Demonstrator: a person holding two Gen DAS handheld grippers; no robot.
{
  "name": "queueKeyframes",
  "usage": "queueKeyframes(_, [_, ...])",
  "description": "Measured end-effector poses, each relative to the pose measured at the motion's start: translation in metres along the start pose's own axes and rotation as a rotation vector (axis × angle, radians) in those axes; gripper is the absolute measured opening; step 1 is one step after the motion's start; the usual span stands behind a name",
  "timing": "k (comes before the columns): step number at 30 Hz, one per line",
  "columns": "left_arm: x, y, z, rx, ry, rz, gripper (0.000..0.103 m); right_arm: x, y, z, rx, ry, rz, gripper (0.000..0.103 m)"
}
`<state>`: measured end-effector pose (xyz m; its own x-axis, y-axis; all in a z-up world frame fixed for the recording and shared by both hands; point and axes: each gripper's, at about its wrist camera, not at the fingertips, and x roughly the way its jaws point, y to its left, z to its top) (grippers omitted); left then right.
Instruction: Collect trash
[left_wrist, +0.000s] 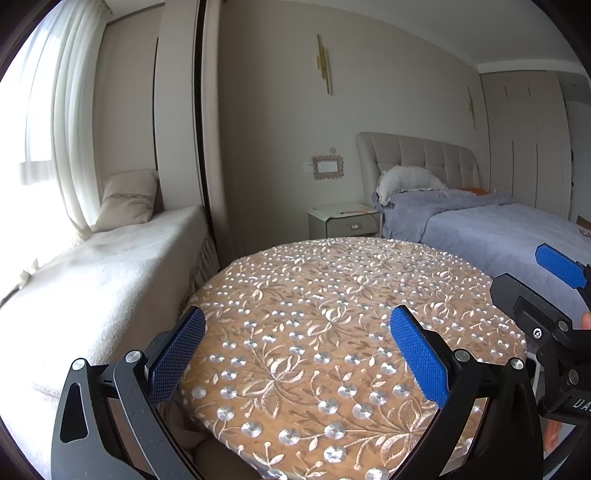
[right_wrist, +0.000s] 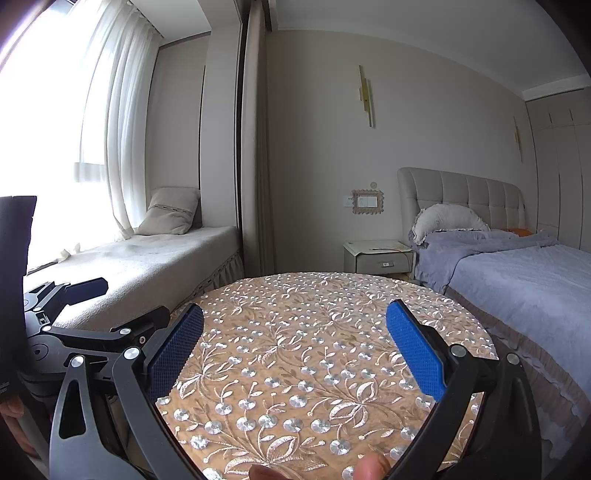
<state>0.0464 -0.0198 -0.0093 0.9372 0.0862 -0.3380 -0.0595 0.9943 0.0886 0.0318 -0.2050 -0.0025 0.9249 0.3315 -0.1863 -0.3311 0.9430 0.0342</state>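
Currently hovering over round embroidered surface (left_wrist: 332, 314), lower centre of both views: left gripper (left_wrist: 297, 354) and right gripper (right_wrist: 295, 350), jaws spread wide, holding nothing. Trash not showing anywhere. Bed (left_wrist: 498, 229) lying at right, window seat (right_wrist: 147, 258) at left.

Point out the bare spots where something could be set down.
The whole round table top is free between both open grippers. The window seat is bare up to its cushion. The nightstand holds flat items, so it's tighter.
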Motion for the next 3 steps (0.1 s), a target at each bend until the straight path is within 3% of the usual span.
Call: queueKeyframes(3, [-0.0013,-0.0012,0.0005,0.007,-0.007,0.003,0.098,-0.0006,-0.0001,0.0001,0.001,-0.001,0.002,0.098])
